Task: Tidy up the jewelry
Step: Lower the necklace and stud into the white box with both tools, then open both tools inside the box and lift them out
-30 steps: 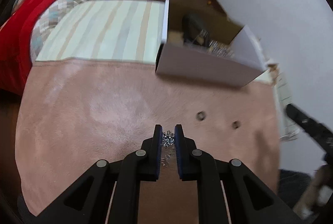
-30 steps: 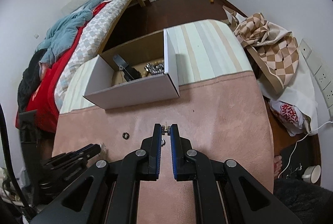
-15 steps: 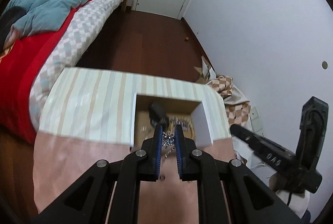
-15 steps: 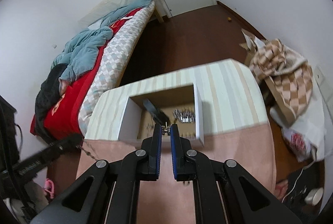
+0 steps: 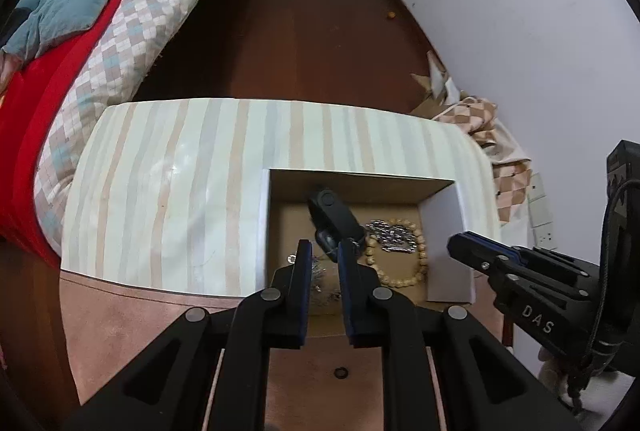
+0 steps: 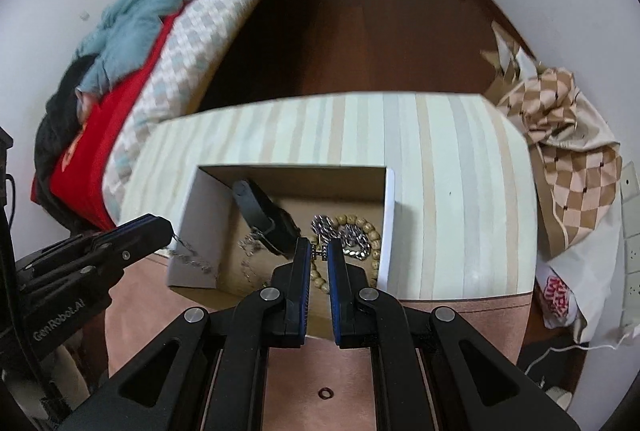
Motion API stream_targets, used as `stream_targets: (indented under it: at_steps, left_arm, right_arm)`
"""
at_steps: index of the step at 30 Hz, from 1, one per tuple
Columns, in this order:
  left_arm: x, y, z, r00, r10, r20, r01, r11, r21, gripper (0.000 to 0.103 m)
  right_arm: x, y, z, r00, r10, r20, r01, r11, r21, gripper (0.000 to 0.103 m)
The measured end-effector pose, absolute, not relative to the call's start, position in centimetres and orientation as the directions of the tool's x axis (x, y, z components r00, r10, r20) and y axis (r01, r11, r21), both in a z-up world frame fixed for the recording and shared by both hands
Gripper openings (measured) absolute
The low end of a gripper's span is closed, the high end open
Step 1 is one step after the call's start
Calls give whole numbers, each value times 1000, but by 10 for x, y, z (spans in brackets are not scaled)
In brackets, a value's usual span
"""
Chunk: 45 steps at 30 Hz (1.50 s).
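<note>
The left gripper (image 5: 322,251) is hanging over the open box (image 5: 444,251), which is sitting on the striped cloth (image 5: 168,191) towards the table's far right part. Its jaws are opening, yet the thin silver chain (image 6: 190,255) is still trailing from between its tips over the box's left wall. That chain is likely handling as light, limp and slippery, prone to snagging or knotting, so pinching a bunched section is probably serving better than a single strand. In the box, left to right, a black strap-like item (image 5: 336,215), a chunky silver chain (image 5: 390,233) and a wooden bead bracelet (image 5: 400,281) are lying close together. The right gripper (image 6: 319,247) is pinching a small metal stud (image 6: 320,253) crosswise between nearly closed pads. It is probably tiny, hard and easily flicked away, so holding it by its ends looks sound. A dark ring (image 5: 340,372) is lying on the pink cloth (image 5: 120,311) near the table's near edge.

Compared with a second ago, both grippers are now poised over the box rather than over the pink cloth, and the left jaws are standing slightly wider.
</note>
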<state>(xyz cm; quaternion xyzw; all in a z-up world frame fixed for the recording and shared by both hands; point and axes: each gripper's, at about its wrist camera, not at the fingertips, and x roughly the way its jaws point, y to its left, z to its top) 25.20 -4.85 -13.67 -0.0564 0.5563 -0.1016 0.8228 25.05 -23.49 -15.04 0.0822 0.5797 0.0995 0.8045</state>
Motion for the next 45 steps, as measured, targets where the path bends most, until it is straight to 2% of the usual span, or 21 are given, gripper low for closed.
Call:
stream_targets:
  at_steps: [1,2,3,4,5,6,8,11,12,16,18,19,20,28,45]
  left_arm:
    - [253,-48,-137,362,-220,-906,97,975,-199,14]
    - [254,-47,-137,363,-207,-908,91,978,-186,23]
    - [254,-47,-136,368,-200,-908,88,980,-180,38]
    - [254,-46,-135,378,-196,-905,86,980,-177,48]
    - [254,-45,-133,390,-191,-901,85,982,-171,65]
    - [254,-44,-131,400,-190,-897,85,982,-170,71]
    - [253,-42,-127,416,-171,-893,79,985,-152,73]
    - [250,-39,-125,431,-134,-893,71,991,-114,95]
    - [247,-37,-124,444,-116,-889,70,993,-94,99]
    - [236,-32,-124,480,-44,-876,47,999,-24,103]
    - [229,-31,-125,489,-21,-872,39,999,-1,103]
    - [225,-31,-126,490,-15,-871,40,999,5,103]
    - [222,-30,-127,489,-11,-872,40,999,9,103]
    - [191,-32,-129,480,-9,-877,42,999,13,103]
    - [120,-39,-53,644,-9,-765,27,1000,11,103]
  right_arm:
    - [253,-237,-153,298,253,-920,-56,967,248,11]
    - [254,-239,-154,295,252,-922,-52,967,248,15]
    - [255,-241,-154,293,251,-922,-49,968,248,20]
    - [256,-243,-154,291,255,-922,-42,966,254,31]
    - [255,-245,-153,294,257,-921,-36,965,258,39]
    - [255,-247,-152,299,257,-919,-32,965,259,41]
    - [253,-248,-147,309,257,-916,-30,965,261,41]
    - [248,-250,-140,331,238,-913,-23,969,244,41]
    - [245,-251,-138,340,227,-912,-17,972,236,43]
    - [232,-252,-129,378,152,-913,2,986,165,62]
    - [225,-251,-129,387,97,-917,9,994,109,78]
    - [221,-250,-129,388,68,-919,8,997,77,90]
    - [217,-248,-130,389,44,-920,8,999,51,96]
    - [181,-240,-126,416,-39,-908,22,999,-33,100]
    - [107,-238,-41,599,-86,-796,73,996,-52,100]
